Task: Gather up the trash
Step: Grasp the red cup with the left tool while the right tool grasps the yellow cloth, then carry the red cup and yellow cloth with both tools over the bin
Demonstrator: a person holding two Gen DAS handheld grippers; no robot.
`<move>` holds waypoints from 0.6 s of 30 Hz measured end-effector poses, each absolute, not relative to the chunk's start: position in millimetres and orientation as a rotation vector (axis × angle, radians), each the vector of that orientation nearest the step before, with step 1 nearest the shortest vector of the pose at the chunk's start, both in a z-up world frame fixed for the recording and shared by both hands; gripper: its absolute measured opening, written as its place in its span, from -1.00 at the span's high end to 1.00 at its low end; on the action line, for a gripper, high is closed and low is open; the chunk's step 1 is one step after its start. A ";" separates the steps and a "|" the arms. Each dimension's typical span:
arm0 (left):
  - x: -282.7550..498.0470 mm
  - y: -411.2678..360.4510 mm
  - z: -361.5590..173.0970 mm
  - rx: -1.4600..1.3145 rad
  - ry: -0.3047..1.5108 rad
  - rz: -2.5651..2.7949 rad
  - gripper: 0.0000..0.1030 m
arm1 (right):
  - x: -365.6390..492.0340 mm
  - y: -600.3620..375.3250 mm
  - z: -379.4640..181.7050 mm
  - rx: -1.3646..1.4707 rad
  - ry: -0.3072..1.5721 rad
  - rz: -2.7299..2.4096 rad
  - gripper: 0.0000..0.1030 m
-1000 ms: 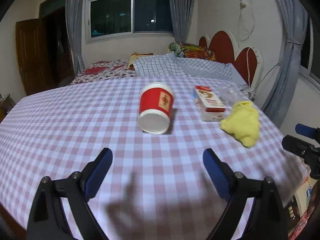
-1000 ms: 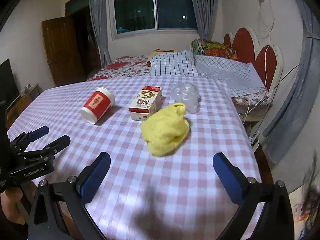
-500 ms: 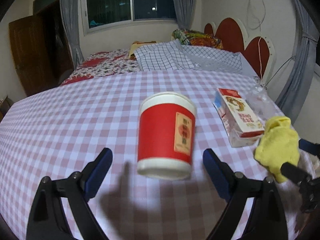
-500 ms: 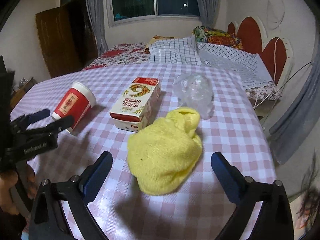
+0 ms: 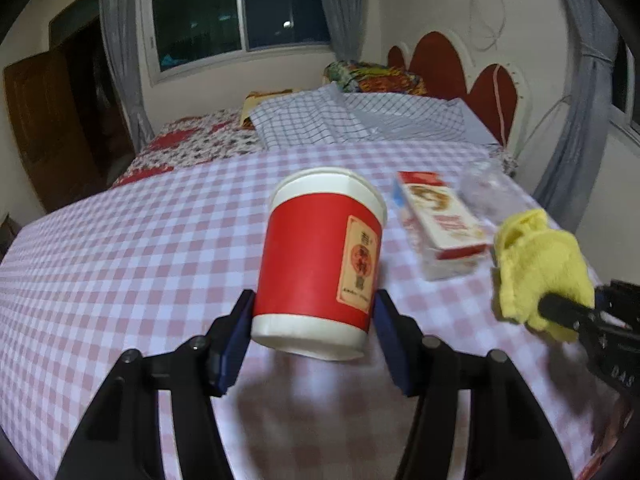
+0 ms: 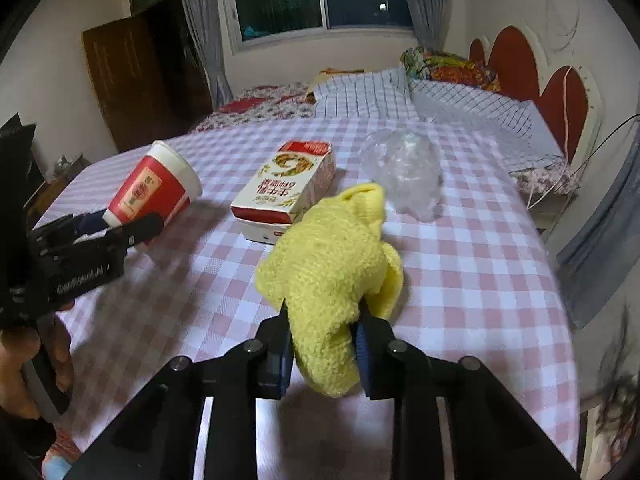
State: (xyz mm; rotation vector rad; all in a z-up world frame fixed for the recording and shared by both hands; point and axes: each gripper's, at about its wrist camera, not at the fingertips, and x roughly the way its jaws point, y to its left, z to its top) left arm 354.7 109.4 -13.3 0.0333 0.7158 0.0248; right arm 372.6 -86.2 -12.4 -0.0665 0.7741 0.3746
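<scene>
With the left hand-held gripper (image 5: 314,332) just closing around the cup (image 5: 320,256) and the right hand-held gripper (image 6: 322,354) just clamping the yellow cloth (image 6: 332,264), lifting comes next, the carton (image 6: 286,192) at 12 o'clock waiting.

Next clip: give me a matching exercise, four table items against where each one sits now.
Items:
1. red paper cup
2. yellow cloth
3. milk carton
4. clear plastic bag

Places:
A. lying flat between the cup and the cloth
B. between the left gripper's blue pads
C. farthest back, behind the cloth
D. pinched in the right gripper

Pairs: 1-B, 2-D, 3-A, 4-C
</scene>
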 end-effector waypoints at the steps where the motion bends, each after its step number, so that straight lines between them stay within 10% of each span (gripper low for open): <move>1: 349.6 104.7 -11.4 0.036 0.709 0.018 -0.15 | 367.2 -92.4 -9.5 -0.059 0.764 0.368 0.48; 18: 242.1 -81.3 17.4 0.128 0.622 -0.264 -0.15 | 224.8 -299.0 29.3 0.036 0.648 0.153 0.48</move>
